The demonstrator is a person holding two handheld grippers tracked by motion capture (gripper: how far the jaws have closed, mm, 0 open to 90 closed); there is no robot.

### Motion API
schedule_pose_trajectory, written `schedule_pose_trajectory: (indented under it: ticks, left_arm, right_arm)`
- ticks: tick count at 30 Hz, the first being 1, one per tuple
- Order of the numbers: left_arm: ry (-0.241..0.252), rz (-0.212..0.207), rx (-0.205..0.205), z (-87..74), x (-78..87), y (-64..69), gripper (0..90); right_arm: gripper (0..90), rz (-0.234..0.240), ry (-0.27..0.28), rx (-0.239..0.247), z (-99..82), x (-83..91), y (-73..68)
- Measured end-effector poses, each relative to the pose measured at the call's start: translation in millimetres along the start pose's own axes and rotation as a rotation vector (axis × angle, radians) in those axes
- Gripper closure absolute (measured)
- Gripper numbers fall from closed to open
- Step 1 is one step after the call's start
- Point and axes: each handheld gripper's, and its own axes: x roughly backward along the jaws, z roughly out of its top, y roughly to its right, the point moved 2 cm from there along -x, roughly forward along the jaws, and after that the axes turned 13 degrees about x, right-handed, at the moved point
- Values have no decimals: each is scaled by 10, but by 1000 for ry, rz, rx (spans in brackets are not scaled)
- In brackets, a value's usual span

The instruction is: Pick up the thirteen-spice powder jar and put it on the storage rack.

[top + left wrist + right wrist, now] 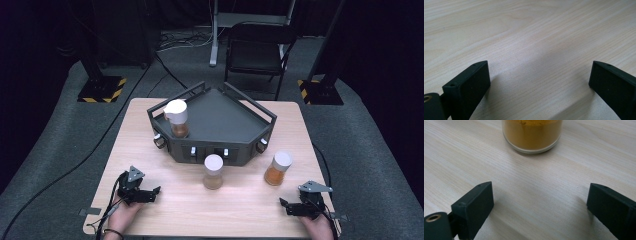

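The right gripper [286,206] rests wide open on the table [240,215], just short of a spice jar [278,169] standing upright — long axis vertical, white cap up. Glass, probably rigid, smooth and breakable; best clasped mid-body. The left gripper [156,192] is likewise spread — empty.

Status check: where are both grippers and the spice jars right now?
Left gripper open, empty. Right gripper open, facing middle jar. Right jar beside it; third jar on the rack. Path looks clear.
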Motion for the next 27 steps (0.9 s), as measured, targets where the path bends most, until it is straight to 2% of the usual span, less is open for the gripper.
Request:
schedule_pose_trajectory:
  ticks: [27]
  left_arm:
    - [-2, 6, -1, 11, -11, 5, 15]
  right_arm:
    - [62, 0, 0, -1, 0, 0, 0]
